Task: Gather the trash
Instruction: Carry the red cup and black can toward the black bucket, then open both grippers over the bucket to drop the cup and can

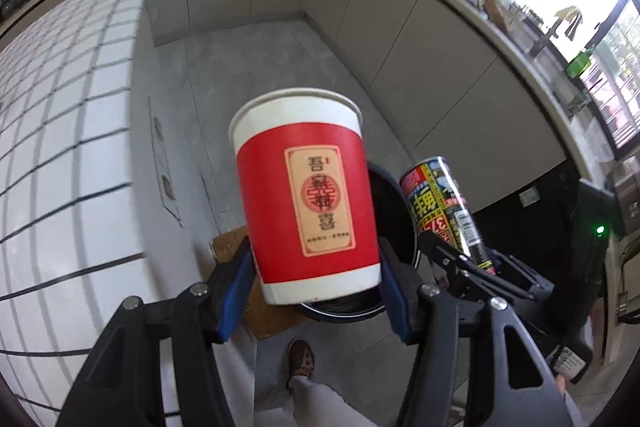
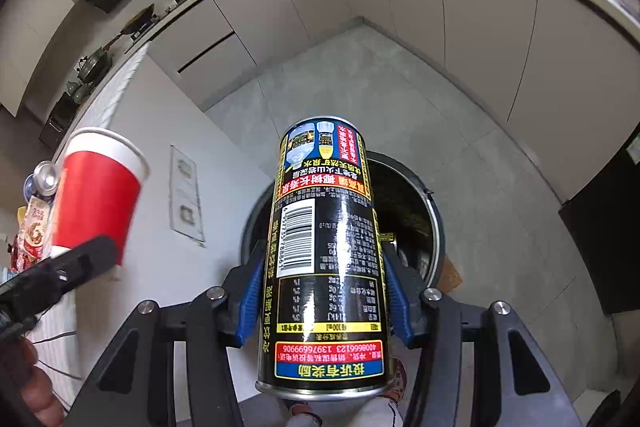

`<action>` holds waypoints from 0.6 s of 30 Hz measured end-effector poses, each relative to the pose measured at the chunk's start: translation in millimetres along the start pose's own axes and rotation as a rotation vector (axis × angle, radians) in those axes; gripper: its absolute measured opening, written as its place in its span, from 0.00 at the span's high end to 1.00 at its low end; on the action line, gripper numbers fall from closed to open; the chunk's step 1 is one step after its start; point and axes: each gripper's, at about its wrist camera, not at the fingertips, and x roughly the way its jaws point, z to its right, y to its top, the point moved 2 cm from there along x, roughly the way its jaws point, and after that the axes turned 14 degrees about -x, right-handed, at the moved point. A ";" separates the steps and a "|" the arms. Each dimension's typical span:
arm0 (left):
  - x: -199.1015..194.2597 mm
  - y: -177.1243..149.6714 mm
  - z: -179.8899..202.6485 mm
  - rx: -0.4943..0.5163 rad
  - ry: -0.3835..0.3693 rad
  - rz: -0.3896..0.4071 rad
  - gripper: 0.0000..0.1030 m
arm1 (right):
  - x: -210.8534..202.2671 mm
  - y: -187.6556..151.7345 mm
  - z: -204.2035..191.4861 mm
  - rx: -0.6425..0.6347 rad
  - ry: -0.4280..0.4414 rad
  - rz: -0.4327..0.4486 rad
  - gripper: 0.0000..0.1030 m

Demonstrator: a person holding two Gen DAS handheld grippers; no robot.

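Item: red-and-white paper cup (image 1: 306,199), clamped in left tongs (image 1: 316,287). Item: tall black printed drink can (image 2: 324,259), clamped in right tongs (image 2: 324,291). Both are held above the round black-lined trash bin (image 2: 434,219), at 12 o'clock. Risk: released off-centre, either may be bounced off the rim onto the floor.

The cup (image 1: 306,195) looks like matt paper, red with a white rim and a printed label. The can (image 2: 324,259) is glossy metal, its black printed skin catching highlights. Each claw (image 1: 316,291) has matt black plastic arms, ribbed blue pads (image 2: 248,303) and bright metal screws. The worktop (image 1: 68,131) is smooth white tile with dark grout. The floor (image 2: 360,87) is matt grey stone-like tile.
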 end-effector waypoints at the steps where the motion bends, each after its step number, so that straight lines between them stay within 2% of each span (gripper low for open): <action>1: 8.5 0.2 3.9 -0.005 0.013 -0.010 0.42 | 8.1 0.9 7.4 0.002 0.012 -0.015 0.46; 5: 37.7 -0.2 14.8 0.001 0.073 -0.058 0.41 | 29.3 3.3 23.1 0.004 0.026 -0.054 0.46; 7: 48.1 0.4 17.2 0.012 0.115 -0.081 0.38 | 38.1 3.7 28.3 0.001 0.013 -0.079 0.38; 8: 50.7 1.1 16.1 0.013 0.134 -0.091 0.30 | 40.1 5.9 29.4 0.002 0.008 -0.081 0.30; 9: 50.1 1.6 15.5 0.006 0.145 -0.091 0.26 | 40.6 7.3 30.8 0.005 0.005 -0.077 0.29; 14: 22.7 4.1 19.8 0.027 0.129 -0.020 0.26 | 26.6 14.9 36.2 0.019 -0.006 -0.033 0.29; 18: -13.1 2.0 19.3 0.048 0.099 0.031 0.26 | -3.2 18.0 21.0 0.012 -0.014 0.024 0.29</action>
